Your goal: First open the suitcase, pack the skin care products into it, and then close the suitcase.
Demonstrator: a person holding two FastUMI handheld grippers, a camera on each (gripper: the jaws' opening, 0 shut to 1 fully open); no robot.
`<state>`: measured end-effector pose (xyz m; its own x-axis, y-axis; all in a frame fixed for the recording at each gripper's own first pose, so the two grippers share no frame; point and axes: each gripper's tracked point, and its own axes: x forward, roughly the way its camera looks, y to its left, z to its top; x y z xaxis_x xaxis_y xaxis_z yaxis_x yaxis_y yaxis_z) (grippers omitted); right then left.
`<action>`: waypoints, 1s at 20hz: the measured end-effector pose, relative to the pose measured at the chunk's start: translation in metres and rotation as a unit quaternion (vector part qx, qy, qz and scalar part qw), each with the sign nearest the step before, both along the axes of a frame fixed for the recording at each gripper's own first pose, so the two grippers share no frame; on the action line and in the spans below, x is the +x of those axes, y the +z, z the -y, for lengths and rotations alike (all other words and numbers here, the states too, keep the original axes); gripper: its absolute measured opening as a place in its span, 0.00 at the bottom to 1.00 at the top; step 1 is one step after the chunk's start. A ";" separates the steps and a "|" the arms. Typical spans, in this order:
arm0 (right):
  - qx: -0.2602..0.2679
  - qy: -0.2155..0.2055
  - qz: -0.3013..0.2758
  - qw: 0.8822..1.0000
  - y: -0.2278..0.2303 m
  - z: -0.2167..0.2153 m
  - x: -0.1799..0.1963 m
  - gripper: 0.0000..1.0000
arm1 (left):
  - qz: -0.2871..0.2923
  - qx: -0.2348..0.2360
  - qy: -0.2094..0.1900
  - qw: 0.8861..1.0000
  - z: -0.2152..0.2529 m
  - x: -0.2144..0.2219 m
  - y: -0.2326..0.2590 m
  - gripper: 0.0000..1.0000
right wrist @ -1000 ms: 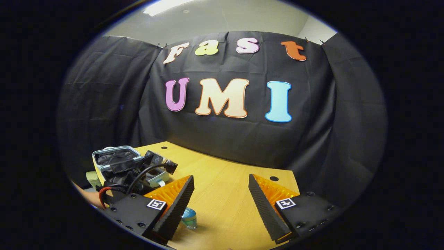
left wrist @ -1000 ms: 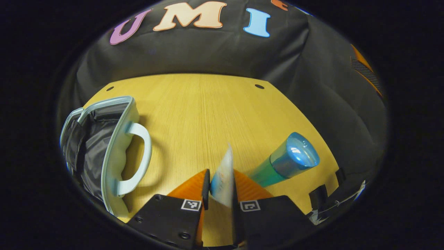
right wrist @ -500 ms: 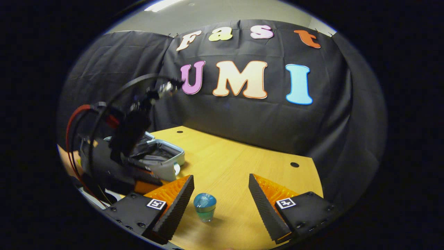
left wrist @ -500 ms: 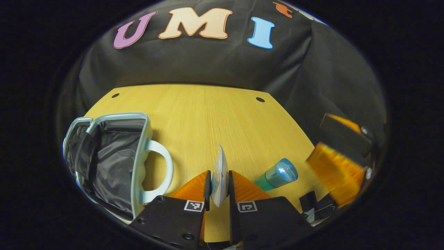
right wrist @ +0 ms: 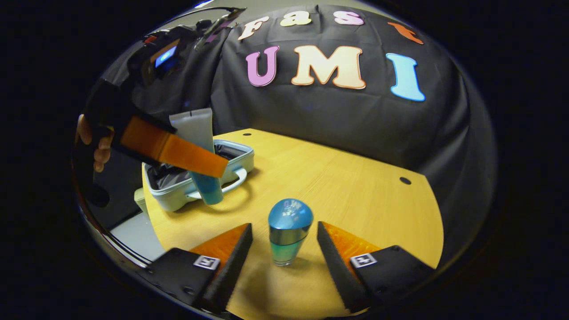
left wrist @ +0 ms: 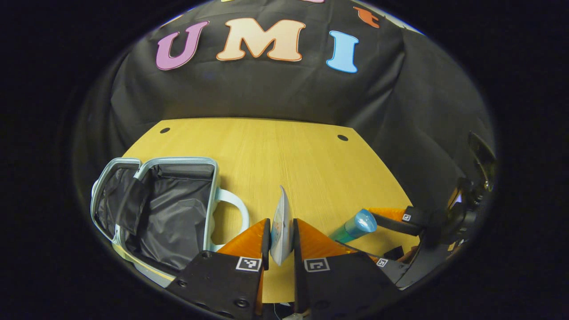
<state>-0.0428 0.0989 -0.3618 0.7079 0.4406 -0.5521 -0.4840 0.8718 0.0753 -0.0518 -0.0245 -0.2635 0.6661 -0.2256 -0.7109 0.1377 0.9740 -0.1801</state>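
The wooden surface (right wrist: 355, 186) carries the open suitcase (left wrist: 169, 213) near its left edge, dark lining exposed, pale handle (left wrist: 233, 211) facing the middle of the surface. In the right gripper view the suitcase (right wrist: 231, 153) sits toward the far left corner.

The left gripper (left wrist: 280, 238) is held up above the surface, just right of the suitcase handle, both fingers pressed on a flat white-and-blue tube (left wrist: 281, 226) that stands on edge between them. In the right gripper view this left gripper (right wrist: 178, 153) slants down toward the suitcase, a hand (right wrist: 95, 146) gripping its rear, and the tube (right wrist: 200, 151) hangs with its blue cap downward, over the suitcase's near rim.

The right gripper (right wrist: 284, 240) sits low near the front edge of the surface, its fingers spread wide to either side of an upright teal bottle (right wrist: 286, 231) with a rounded blue cap, neither finger touching it. In the left gripper view the bottle (left wrist: 355, 226) stands near the right edge, between the right gripper's fingers (left wrist: 391, 213).
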 end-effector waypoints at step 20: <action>0.113 0.026 0.050 0.992 0.164 -0.142 0.005 0.46 | -0.065 0.081 0.030 0.994 -0.188 0.004 -0.012 0.20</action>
